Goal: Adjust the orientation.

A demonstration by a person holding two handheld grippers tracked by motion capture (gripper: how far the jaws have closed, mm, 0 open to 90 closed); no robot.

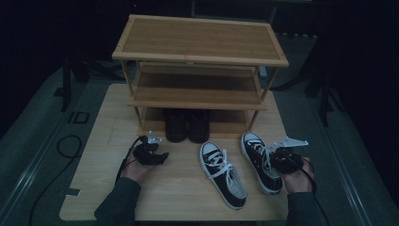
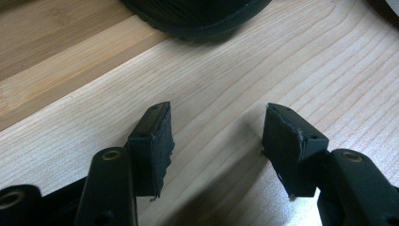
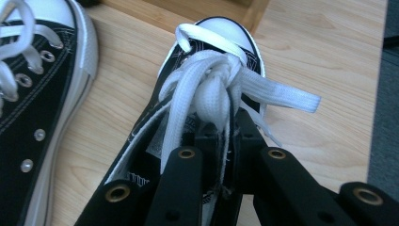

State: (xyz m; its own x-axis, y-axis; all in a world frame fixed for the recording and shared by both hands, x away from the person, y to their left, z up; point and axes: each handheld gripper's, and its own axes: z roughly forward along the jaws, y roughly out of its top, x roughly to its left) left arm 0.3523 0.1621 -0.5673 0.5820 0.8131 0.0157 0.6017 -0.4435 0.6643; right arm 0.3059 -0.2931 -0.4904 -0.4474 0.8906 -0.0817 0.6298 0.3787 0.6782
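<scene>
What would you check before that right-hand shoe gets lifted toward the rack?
1. Right gripper shut on the right sneaker: ok. The jaws pinch its tongue and laces.
2. Grip secure enough to lift: cannot tell. Only soft material is pinched.
3. Left gripper free: ok. Open over the bare table.
4. Other sneaker out of the way: ok. It lies apart, on the left.
5. Room on the rack: ok. Its middle shelf looks bare; dark shoes fill the bottom centre.
</scene>
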